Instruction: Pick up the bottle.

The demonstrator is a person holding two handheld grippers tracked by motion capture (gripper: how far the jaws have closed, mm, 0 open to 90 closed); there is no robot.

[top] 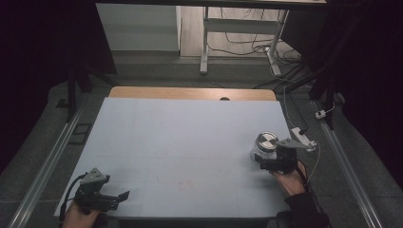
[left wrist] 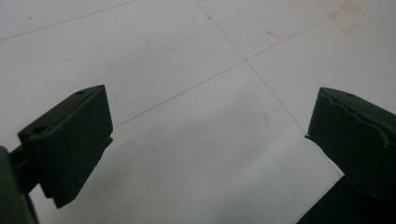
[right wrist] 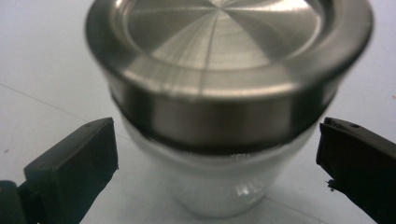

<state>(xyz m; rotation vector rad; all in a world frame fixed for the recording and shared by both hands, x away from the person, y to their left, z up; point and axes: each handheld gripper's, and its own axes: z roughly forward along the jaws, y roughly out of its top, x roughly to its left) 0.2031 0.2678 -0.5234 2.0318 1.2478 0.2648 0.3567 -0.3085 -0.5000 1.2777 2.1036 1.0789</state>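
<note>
Jar (right wrist: 224,186): clear glass with a brushed steel lid (right wrist: 229,60), standing upright on the white surface (top: 180,137) near its right edge, long axis vertical, lid uppermost. My right tool (right wrist: 219,161): jaws wide, one on either side of the jar's body below the lid, neither touching. My left tool (left wrist: 205,140): jaws wide, empty, over bare surface at the near left corner, well apart from the jar.

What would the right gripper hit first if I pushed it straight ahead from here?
Probably the jar: it stands between the open jaws of the right gripper, directly ahead, its metal lid on top.
</note>
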